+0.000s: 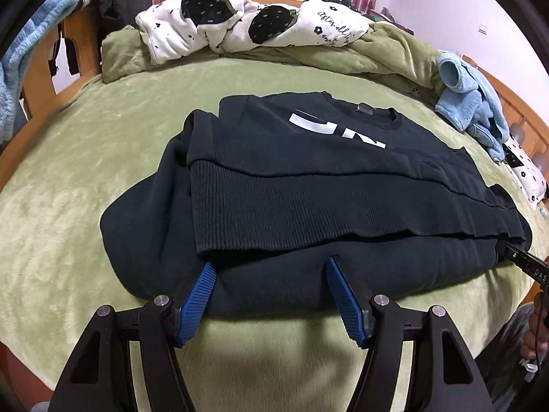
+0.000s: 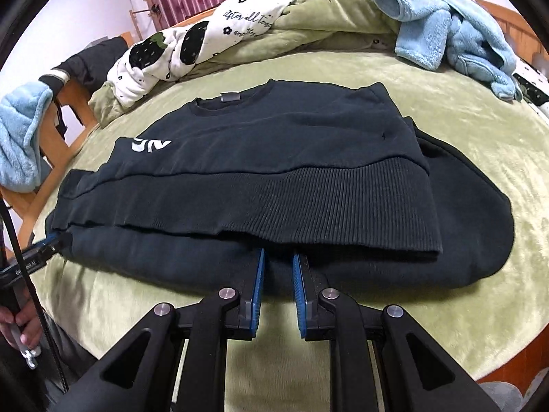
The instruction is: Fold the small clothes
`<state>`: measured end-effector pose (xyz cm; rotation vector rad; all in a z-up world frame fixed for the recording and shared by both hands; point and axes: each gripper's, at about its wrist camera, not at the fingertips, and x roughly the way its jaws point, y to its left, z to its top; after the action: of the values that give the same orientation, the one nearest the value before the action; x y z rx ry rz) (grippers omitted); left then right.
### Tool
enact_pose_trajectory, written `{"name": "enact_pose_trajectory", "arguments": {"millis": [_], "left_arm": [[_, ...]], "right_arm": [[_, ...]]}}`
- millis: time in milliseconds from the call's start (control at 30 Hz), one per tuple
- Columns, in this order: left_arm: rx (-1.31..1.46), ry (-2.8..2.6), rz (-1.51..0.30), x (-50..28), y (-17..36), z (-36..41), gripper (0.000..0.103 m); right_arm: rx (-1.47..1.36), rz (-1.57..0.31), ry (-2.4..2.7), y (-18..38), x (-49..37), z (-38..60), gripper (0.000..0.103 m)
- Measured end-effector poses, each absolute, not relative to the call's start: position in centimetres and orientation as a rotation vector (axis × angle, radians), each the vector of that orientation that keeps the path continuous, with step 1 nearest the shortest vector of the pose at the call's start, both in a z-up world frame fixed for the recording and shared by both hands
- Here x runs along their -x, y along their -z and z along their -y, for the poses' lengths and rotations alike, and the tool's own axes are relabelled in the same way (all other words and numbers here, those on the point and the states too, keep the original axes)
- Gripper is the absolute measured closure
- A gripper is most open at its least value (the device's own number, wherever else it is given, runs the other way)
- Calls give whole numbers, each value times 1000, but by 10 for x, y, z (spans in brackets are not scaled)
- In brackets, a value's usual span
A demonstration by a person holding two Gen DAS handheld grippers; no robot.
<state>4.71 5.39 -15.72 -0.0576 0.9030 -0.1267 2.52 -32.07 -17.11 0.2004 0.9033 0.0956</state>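
Observation:
A black sweatshirt (image 1: 308,178) (image 2: 274,158) with a white logo lies folded on the green blanket (image 1: 85,171) (image 2: 480,171). Its ribbed hem (image 1: 308,213) (image 2: 308,202) is turned up over the lower layer. My left gripper (image 1: 269,262) stands open wide at the near fold, its blue pads resting on the black fabric just under the hem. My right gripper (image 2: 278,253) has its pads close together with a narrow gap. Flat black fabric lies in that gap, and the tips are tucked under the hem edge. Each view shows the other gripper's finger (image 1: 518,255) (image 2: 48,242) at the sweatshirt's near corner.
A white quilt (image 1: 240,24) (image 2: 164,51) with black strawberries and a bunched green cover lie at the far side. A light-blue fleece garment (image 1: 470,103) (image 2: 446,34) sits at the far right. The wooden bed frame (image 1: 37,137) runs along the left. A person's hand (image 2: 24,326) shows at the lower left.

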Motion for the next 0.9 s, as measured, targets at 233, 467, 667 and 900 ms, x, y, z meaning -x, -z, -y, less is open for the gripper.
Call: {"name": "enact_pose_trajectory", "arguments": {"millis": [233, 467, 667, 900], "left_arm": [[85, 130, -881, -62, 150, -58, 36], [79, 124, -898, -77, 155, -55, 36], [84, 125, -892, -81, 154, -55, 36], [94, 135, -880, -93, 147, -57, 36]], "right_arm": [[-217, -877, -126, 166, -39, 322, 87], [-214, -874, -128, 164, -51, 320, 87], [-229, -855, -138, 161, -59, 323, 87], [-229, -829, -122, 153, -73, 325, 87]]}}
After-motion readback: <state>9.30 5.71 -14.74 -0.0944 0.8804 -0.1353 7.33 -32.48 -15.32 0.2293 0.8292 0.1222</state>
